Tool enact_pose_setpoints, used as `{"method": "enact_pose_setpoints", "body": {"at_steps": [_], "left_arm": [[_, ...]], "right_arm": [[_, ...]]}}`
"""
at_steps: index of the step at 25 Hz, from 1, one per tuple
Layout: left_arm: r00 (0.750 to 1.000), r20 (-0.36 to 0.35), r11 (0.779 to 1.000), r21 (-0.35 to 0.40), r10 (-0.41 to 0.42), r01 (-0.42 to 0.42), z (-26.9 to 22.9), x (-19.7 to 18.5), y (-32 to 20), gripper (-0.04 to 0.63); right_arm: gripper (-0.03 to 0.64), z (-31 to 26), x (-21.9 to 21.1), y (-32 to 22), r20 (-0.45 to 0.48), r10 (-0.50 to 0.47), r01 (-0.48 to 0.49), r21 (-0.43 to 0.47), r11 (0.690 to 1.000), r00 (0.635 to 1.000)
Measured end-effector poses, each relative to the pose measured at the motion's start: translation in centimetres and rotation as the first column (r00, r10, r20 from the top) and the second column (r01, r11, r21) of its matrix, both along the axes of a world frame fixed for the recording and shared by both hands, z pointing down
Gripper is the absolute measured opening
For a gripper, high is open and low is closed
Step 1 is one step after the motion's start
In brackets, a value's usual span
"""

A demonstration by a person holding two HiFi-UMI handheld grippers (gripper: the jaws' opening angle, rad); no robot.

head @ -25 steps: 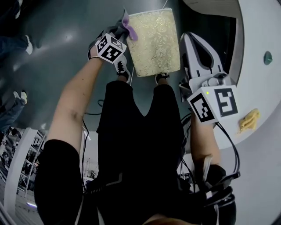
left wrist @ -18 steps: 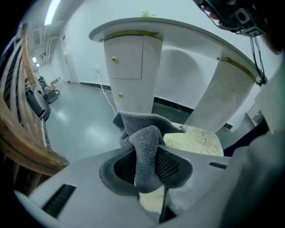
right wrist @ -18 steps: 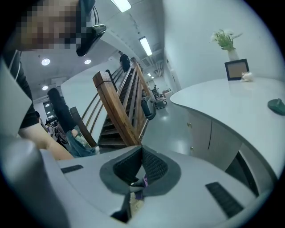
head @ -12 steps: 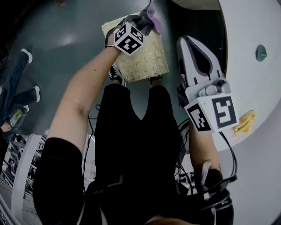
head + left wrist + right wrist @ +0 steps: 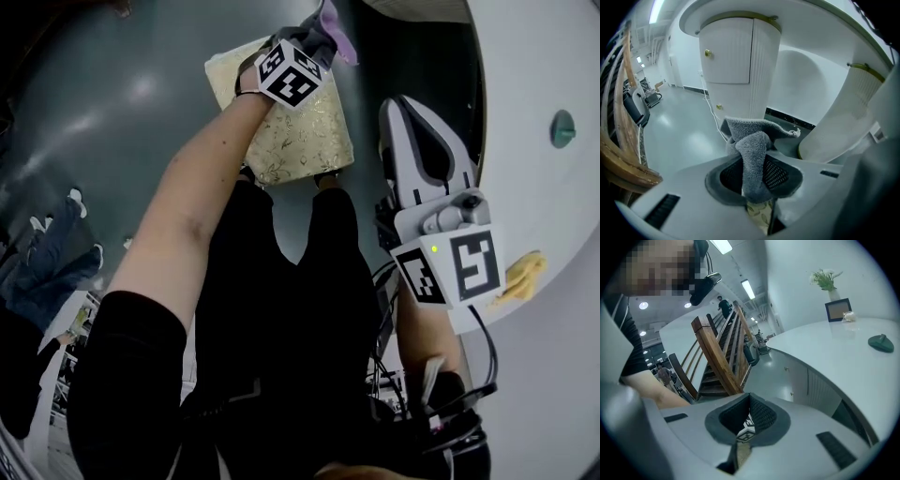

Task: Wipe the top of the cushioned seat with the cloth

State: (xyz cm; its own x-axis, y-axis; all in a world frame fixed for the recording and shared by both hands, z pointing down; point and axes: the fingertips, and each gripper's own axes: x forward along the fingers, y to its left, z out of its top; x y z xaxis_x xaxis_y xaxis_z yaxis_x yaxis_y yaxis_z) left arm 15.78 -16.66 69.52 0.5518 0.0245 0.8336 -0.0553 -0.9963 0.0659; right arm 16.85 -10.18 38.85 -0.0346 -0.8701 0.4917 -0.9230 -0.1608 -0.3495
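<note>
The cushioned seat [image 5: 295, 141] has a pale gold leaf-patterned top and stands on the grey floor just beyond my feet. My left gripper [image 5: 319, 33] is over the seat's far right part, shut on a grey and purple cloth [image 5: 330, 21]. In the left gripper view the grey cloth [image 5: 752, 164] is bunched between the jaws of that gripper [image 5: 752, 159], and a strip of the seat [image 5: 759, 216] shows below. My right gripper [image 5: 398, 103] hangs to the right of the seat, apart from it, shut with nothing in it [image 5: 749, 397].
A curved white table [image 5: 548, 202] runs along the right, with a green knob-like thing [image 5: 562, 127] and a yellow crumpled thing [image 5: 517, 274] on it. A white cabinet [image 5: 736, 70] stands beyond the seat. A wooden staircase [image 5: 717, 357] is farther off. Bystanders' legs [image 5: 47, 272] are at left.
My left gripper has carried the cloth from the seat's far left corner across the top towards its far right side. The right gripper has hardly moved.
</note>
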Motion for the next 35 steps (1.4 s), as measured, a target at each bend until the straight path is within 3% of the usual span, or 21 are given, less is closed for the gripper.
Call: {"method": "enact_pose_setpoints", "body": {"at_steps": [14,29,35], "left_arm": [[0.999,0.029,1.0,-0.015,0.02,-0.019,1.0,-6.0,-0.3,0.077],[0.981,0.03,0.976,-0.101,-0.191,0.193,0.9,-14.5,-3.3,0.075],[0.977,0.035,0.976,-0.052,-0.209,0.211,1.0,-18.1,-4.4,0.075]], "right_arm": [[0.006,-0.6,-2.0,-2.1,0.01,-0.035,0.035,0.017,0.999,0.999],[0.006,-1.4,-7.1,-3.6,0.016,-0.089,0.089,0.019,0.996,0.996],[0.006,-1.4,-8.9,-4.0,0.009,-0.111,0.111,0.02,0.994,0.994]]}}
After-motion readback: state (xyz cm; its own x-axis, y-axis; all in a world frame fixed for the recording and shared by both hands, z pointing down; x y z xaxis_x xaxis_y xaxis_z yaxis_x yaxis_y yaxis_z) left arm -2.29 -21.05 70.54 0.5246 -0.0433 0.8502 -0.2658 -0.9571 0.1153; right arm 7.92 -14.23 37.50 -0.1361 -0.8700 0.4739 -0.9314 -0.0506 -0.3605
